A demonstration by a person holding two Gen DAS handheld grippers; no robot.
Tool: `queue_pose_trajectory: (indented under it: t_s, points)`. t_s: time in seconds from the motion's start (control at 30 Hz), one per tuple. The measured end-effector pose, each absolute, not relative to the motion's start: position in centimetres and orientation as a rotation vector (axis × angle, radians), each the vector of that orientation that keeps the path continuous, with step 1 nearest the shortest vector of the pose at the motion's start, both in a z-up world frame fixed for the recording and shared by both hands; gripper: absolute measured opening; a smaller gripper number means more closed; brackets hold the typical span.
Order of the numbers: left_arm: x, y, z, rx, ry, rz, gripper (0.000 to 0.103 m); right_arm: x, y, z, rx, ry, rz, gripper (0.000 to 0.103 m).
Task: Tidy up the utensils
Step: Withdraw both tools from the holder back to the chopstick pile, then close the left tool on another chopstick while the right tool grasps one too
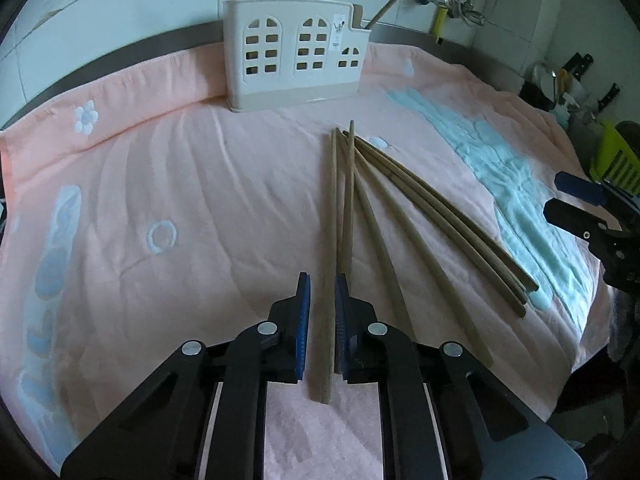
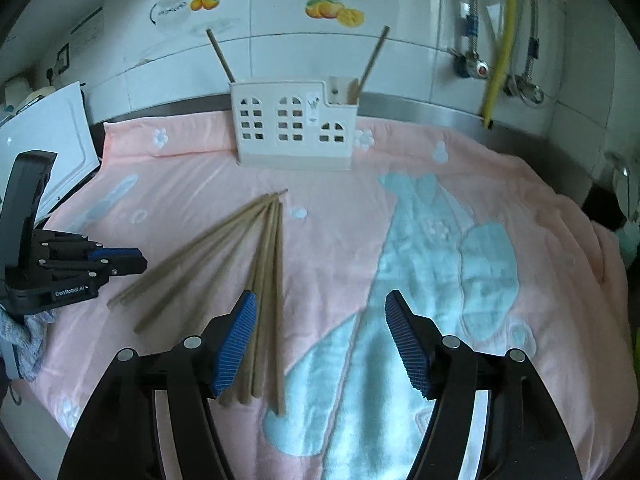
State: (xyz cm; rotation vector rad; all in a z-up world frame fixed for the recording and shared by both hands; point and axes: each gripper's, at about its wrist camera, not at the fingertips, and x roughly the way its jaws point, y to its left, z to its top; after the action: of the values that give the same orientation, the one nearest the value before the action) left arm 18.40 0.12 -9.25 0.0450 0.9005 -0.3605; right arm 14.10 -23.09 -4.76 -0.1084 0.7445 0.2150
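Several wooden chopsticks (image 1: pixel 404 208) lie fanned out on the pink towel (image 1: pixel 160 184); they also show in the right wrist view (image 2: pixel 256 264). My left gripper (image 1: pixel 322 292) is nearly shut around the leftmost chopstick (image 1: pixel 330 280), the jaws straddling it with a small gap. It shows in the right wrist view (image 2: pixel 136 262) at the left. My right gripper (image 2: pixel 320 312) is open and empty, just right of the chopstick ends; it shows in the left wrist view (image 1: pixel 560 196). A white utensil holder (image 1: pixel 294 60) (image 2: pixel 296 128) stands at the back with two chopsticks in it.
A tiled wall and steel counter edge run behind the holder. Pipes and a yellow hose (image 2: pixel 500 48) are at the back right. A white board (image 2: pixel 48 136) leans at the left. A green basket (image 1: pixel 616 160) and knives sit at the far right.
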Motion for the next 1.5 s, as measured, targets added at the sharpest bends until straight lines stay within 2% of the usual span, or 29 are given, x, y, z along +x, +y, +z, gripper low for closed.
queue_pose_trajectory:
  t_s: [1.13,1.2,1.5]
  points:
    - [19.5,-1.2,-10.5,0.119,0.948,-0.358,0.01,13.6,-23.9,-8.1,-0.085,0.843,0.226,0.064]
    - [19.2,-1.3,-10.6,0.141,0.933,-0.356,0.011,13.6,-23.9,-8.2,-0.081,0.846,0.228,0.063]
    - [18.9,0.0,-10.5,0.037,0.932,-0.297,0.011,13.7,-23.8,-8.8,-0.068,0.856,0.24,0.043]
